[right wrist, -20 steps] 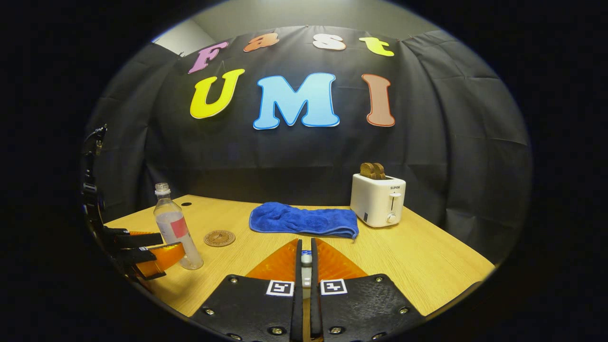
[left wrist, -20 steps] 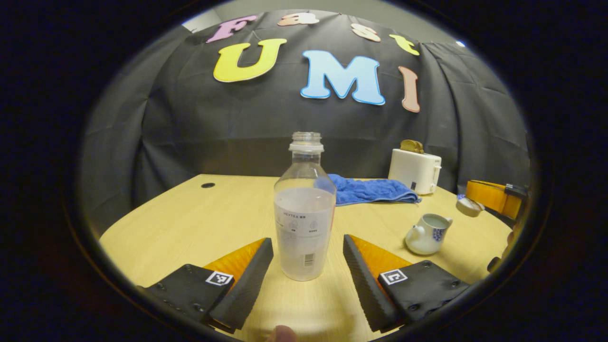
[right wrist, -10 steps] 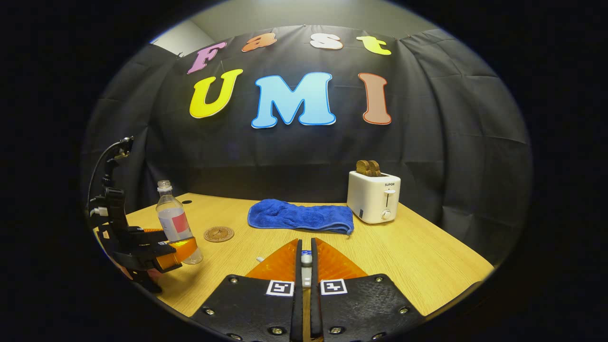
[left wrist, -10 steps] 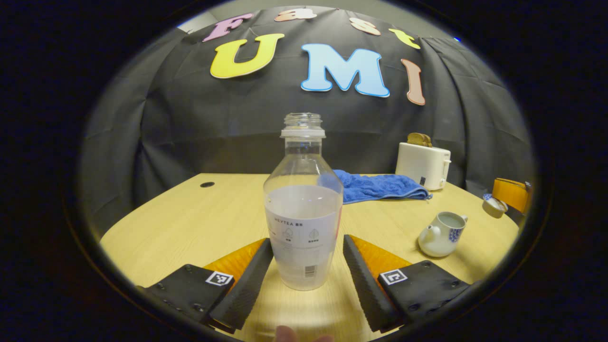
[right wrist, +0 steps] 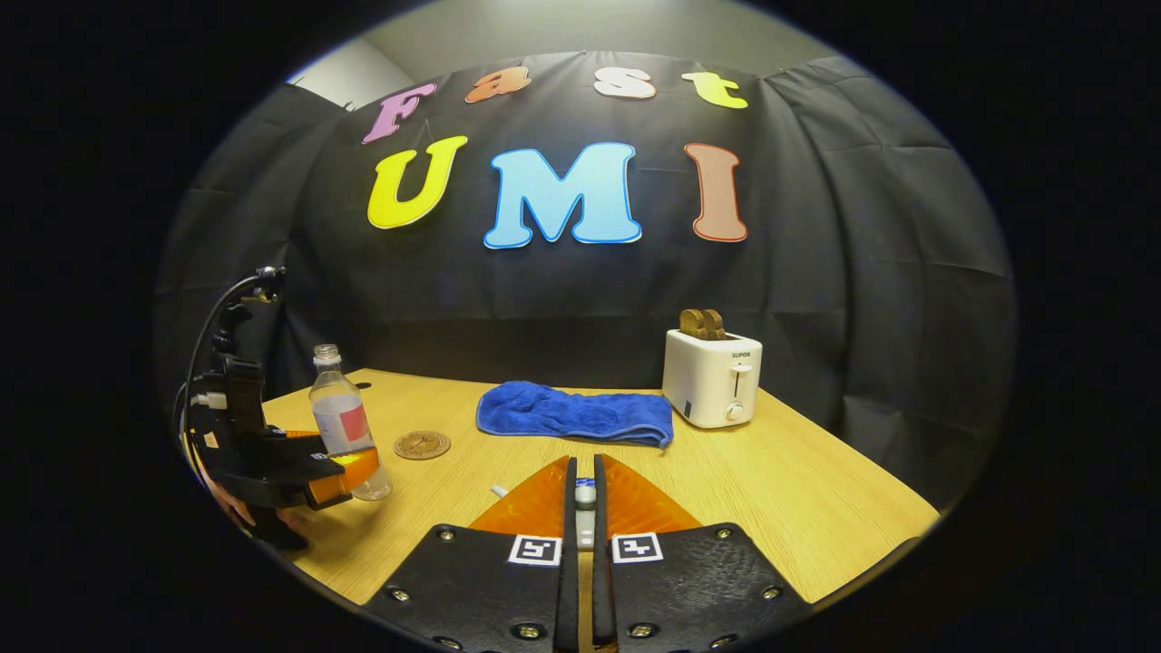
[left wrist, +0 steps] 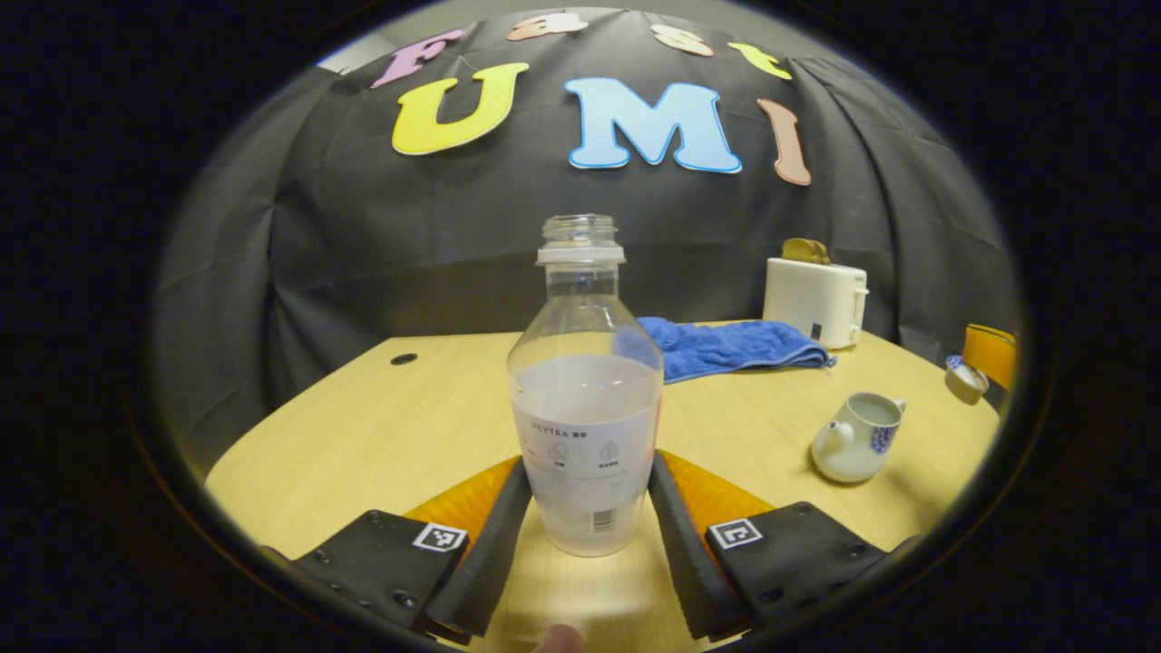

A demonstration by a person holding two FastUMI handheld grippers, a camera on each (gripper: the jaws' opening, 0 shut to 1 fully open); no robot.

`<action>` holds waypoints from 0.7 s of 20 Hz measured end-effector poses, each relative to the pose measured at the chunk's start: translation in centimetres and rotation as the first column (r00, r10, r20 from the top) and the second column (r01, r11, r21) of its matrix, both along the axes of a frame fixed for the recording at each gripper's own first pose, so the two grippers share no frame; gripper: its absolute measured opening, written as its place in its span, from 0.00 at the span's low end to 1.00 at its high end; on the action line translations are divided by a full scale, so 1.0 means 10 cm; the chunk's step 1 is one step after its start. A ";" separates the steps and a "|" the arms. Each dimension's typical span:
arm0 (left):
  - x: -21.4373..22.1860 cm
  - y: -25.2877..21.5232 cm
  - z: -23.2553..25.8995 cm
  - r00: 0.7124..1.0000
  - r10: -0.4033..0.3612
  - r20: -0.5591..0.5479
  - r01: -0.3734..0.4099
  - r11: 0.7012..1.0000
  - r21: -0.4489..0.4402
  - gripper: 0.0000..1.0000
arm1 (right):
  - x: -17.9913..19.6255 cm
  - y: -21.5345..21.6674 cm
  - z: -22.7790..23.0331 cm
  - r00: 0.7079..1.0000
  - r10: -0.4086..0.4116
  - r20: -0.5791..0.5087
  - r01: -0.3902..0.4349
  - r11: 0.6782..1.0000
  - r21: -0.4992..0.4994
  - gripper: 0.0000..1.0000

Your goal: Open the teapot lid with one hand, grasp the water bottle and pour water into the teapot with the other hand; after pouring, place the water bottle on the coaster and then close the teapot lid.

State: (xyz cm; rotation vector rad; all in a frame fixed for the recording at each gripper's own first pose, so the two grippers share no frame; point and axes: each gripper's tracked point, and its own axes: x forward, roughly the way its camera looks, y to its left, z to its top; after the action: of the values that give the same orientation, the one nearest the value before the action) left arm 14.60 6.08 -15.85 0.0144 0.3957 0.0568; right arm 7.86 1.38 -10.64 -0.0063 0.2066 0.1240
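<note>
Teapot (left wrist: 853, 439) stands open on the wooden table (left wrist: 381, 426), right of the bottle in the left gripper view, spout pointing left. Its lid (left wrist: 963, 377) is off, held up at the far right edge of that view, clear of the pot. In the right gripper view the right gripper (right wrist: 585, 508) has its fingers drawn nearly together on a small white knob (right wrist: 586, 494), which I take to be the lid's handle; the lid body itself is hidden beneath the fingers. Step one, lid off: done, as judged.

Left gripper (left wrist: 588, 508): both fingers sit against the lower sides of the water bottle (left wrist: 586, 390), one each side, at label height. Contact looks made, so clamped on the bottle. The bottle is upright, uncapped, about half full of cloudy liquid, and its base appears to rest on the table. Step two, grasp: made or nearly so. Not yet lifted.

The right gripper view shows the same grasp from the side, at the near left of the table. The round coaster (right wrist: 422, 444) lies just right of the bottle, bare.

Left to do: lift, carry to the teapot, pour, set bottle on coaster, replace lid.

Also on the table: blue towel (right wrist: 573, 414), white toaster (right wrist: 712, 379) with bread in its slot, far side.
</note>
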 end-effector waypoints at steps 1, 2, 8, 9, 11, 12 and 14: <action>0.00 0.01 0.02 1.000 0.001 -0.009 -0.001 1.000 0.023 0.87 | 0.00 -0.01 -0.01 1.000 0.001 -0.002 -0.001 1.000 0.005 0.06; 0.02 0.01 0.04 1.000 0.001 -0.014 -0.001 0.999 0.037 0.87 | 0.00 -0.03 -0.02 1.000 0.001 -0.005 -0.001 1.000 0.010 0.06; -0.04 0.02 0.23 1.000 0.004 -0.029 0.001 0.984 0.178 0.87 | -0.02 -0.15 -0.04 1.000 0.002 -0.011 -0.002 1.000 0.027 0.06; -0.03 0.02 0.25 0.999 -0.003 -0.036 0.010 0.980 0.201 0.87 | -0.02 -0.18 -0.05 1.000 0.002 -0.012 -0.001 1.000 0.029 0.06; -0.04 0.00 0.26 0.998 -0.014 -0.066 0.032 0.962 0.270 0.87 | -0.02 -0.23 -0.06 1.000 0.002 -0.017 -0.002 0.999 0.037 0.06; -0.09 0.00 0.28 0.997 -0.022 -0.080 0.046 0.949 0.311 0.87 | -0.01 -0.25 -0.05 1.000 0.004 -0.018 -0.004 0.999 0.043 0.06; -0.08 -0.01 0.29 0.993 -0.035 -0.111 0.076 0.916 0.394 0.87 | -0.03 -0.28 -0.06 1.000 0.006 -0.019 -0.005 0.999 0.048 0.06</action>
State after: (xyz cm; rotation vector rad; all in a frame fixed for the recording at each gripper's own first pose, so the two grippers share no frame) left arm 13.79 5.94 -12.92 0.4334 0.4808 0.0802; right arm 7.61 -1.46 -11.29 0.0424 0.2226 0.1348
